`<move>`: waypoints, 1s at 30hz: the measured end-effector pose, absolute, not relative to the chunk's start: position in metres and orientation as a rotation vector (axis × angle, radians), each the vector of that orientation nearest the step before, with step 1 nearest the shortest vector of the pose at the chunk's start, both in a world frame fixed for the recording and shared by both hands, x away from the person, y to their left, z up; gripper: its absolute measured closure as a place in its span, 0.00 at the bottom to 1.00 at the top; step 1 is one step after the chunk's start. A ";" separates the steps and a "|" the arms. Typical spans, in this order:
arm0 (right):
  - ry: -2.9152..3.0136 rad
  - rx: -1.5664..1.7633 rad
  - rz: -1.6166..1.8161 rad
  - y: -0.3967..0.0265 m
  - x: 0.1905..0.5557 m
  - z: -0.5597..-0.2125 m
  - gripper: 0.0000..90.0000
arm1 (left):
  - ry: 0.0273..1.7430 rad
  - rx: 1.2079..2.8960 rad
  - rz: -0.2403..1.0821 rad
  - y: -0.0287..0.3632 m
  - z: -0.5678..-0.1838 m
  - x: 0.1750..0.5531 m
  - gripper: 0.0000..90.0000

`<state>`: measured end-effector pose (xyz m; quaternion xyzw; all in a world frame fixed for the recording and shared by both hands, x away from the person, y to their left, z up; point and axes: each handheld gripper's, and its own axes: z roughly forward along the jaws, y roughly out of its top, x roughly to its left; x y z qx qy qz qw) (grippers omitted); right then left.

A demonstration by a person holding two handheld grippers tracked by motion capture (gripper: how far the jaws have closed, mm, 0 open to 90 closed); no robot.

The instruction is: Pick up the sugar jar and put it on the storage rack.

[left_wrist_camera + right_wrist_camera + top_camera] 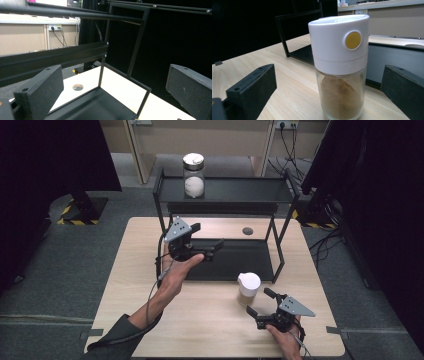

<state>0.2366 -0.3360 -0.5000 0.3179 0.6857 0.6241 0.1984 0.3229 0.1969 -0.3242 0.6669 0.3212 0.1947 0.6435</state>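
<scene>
Spice jar (340, 67): round glass, white plastic cap, brown powder; both grippers' fingers wide apart, empty.

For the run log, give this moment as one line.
right gripper: open, facing spice jar | left gripper: open, at rack

A spice shaker (339, 67) is standing upright on the surface (287, 82), just in front of the black rack (225, 257). It is wearing a white cap with a round yellow button, and its clear glass body is holding brown powder, heaped unevenly inside.
</scene>
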 end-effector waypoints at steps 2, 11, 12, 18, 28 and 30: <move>1.918 0.895 1.746 -0.336 0.236 -0.500 0.01 | 0.723 1.522 0.441 0.197 -0.331 0.321 0.01; 1.916 0.891 1.747 -0.336 0.236 -0.500 0.01 | 0.712 1.527 0.385 0.197 -0.358 0.314 0.01; 1.916 0.891 1.747 -0.336 0.236 -0.500 0.01 | 0.711 1.528 0.379 0.197 -0.360 0.313 0.01; 1.917 0.887 1.747 -0.336 0.236 -0.500 0.01 | 0.700 1.528 0.357 0.197 -0.373 0.306 0.01; 1.915 0.890 1.748 -0.336 0.236 -0.500 0.01 | 0.695 1.538 0.341 0.200 -0.397 0.296 0.01; 1.915 0.889 1.749 -0.336 0.236 -0.500 0.01 | 0.688 1.540 0.349 0.201 -0.402 0.292 0.01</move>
